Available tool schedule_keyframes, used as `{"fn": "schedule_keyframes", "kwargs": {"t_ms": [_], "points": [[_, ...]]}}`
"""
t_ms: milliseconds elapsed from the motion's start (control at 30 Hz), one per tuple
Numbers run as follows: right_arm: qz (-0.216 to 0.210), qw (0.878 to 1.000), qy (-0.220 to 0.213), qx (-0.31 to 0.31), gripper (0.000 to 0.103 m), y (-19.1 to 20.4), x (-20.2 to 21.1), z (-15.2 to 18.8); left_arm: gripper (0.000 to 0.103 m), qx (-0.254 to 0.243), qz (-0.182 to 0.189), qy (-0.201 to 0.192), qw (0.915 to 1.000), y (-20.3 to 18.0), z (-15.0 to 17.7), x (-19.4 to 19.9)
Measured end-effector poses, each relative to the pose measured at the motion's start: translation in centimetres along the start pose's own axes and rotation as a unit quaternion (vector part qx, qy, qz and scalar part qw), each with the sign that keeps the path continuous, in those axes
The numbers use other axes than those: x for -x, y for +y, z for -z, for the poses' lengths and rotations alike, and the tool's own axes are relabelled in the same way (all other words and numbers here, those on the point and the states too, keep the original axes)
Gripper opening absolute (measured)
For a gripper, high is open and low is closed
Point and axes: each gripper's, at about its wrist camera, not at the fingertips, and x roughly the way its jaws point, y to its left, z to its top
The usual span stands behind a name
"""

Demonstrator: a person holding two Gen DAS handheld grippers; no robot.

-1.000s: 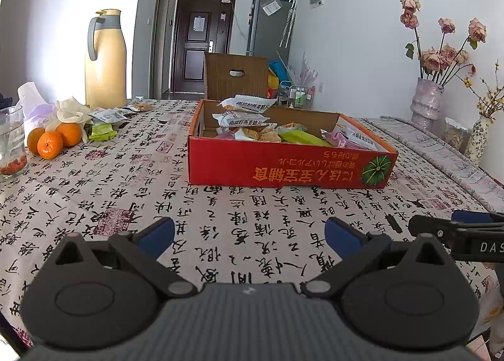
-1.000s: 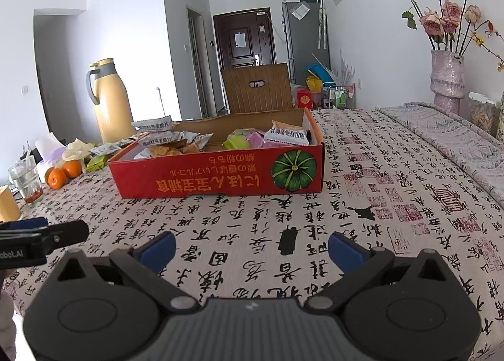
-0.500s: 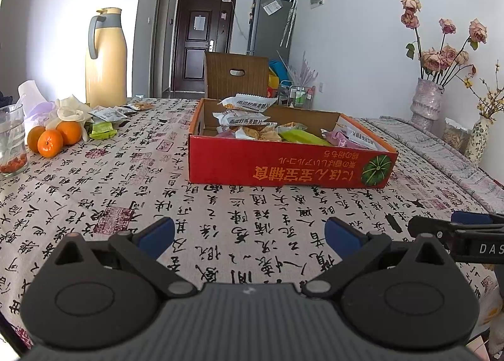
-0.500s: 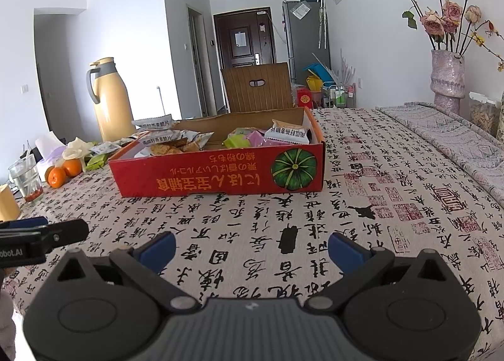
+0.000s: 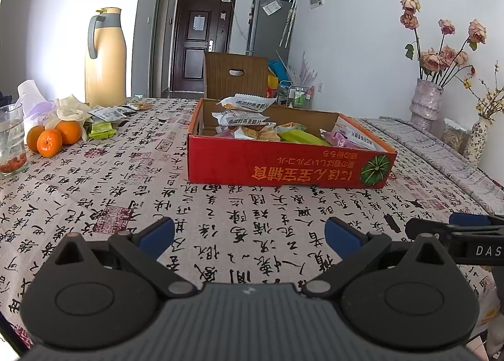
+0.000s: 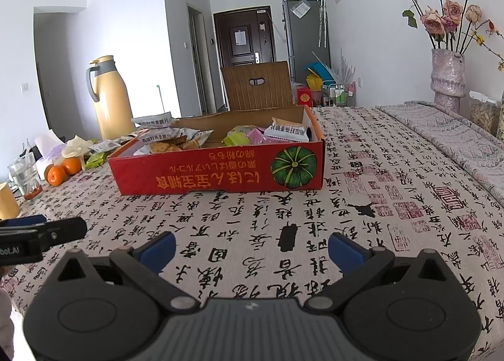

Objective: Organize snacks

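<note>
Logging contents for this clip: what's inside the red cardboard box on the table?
The red box holds loose snack packets: white ones with crackers at the left, a green one and pink ones towards the right. Its front wall hides the bottom layer.

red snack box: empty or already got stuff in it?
Partly filled. The open-topped red cardboard box holds several snack packets, white, green and pink; some brown floor still shows.

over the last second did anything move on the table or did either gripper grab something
Nothing visibly changed. The left gripper and right gripper hang open and empty over the tablecloth, short of the red snack box. The snack packets in the box, the oranges and the loose packets beside them lie as they did.
</note>
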Motion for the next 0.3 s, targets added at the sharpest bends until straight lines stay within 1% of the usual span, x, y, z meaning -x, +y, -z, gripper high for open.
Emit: {"fn": "schedule_keyframes", "kwargs": {"t_ms": [300], "points": [[0.001,1.000,0.006,-0.001,0.103,-0.30,-0.32,0.53,0.103,0.001,0.006,0.005,1.0000,-0.10,-0.06,-0.28]]}}
